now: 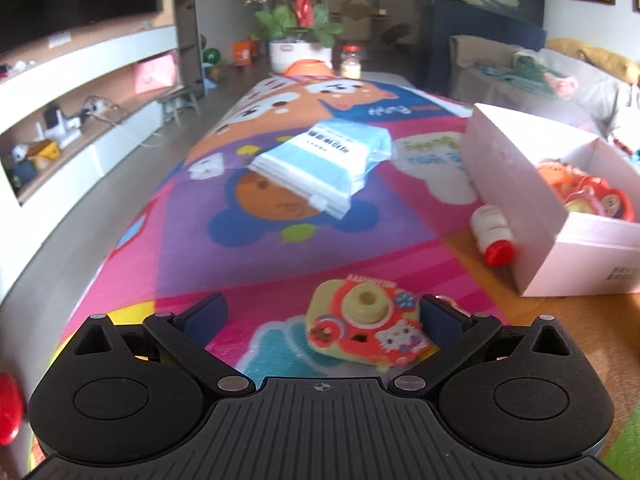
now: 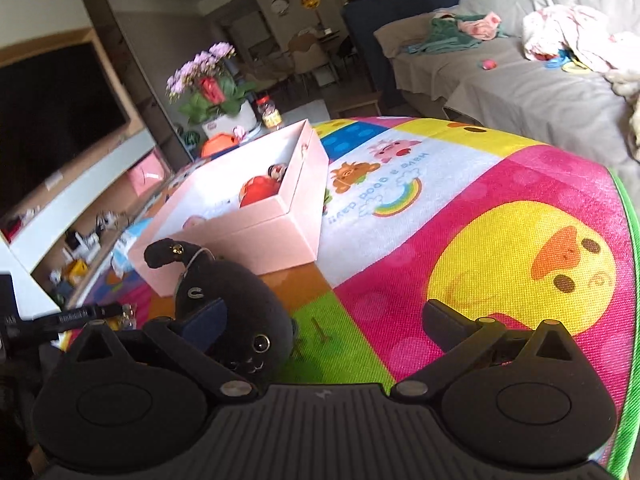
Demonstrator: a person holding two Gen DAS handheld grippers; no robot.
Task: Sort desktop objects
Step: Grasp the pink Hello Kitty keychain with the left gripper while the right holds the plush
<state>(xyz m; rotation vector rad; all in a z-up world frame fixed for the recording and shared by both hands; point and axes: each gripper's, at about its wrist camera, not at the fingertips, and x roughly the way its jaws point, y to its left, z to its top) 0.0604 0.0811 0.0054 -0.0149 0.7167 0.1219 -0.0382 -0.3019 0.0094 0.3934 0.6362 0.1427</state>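
We see a woven play mat [image 1: 280, 248] with bright cartoon prints covering the table. On it lies a toy camera [image 1: 366, 328], a small rounded block of glossy yellow and red plastic with a round lens. It sits between the fingers of the left gripper [image 1: 322, 316], close to the right finger; the jaws stand wide and do not press on it. Farther on the mat lies a soft, flat tissue pack [image 1: 320, 164] in blue and white film. A small white bottle [image 1: 493, 232] with a red cap lies on its side, touching the pink cardboard box [image 2: 256, 224], which holds some red toys.

The right gripper [image 2: 320, 320] points down at the mat, its jaws fully apart and holding nothing. A black plush cat [image 2: 240, 304], fuzzy and round, lies just by its left finger.
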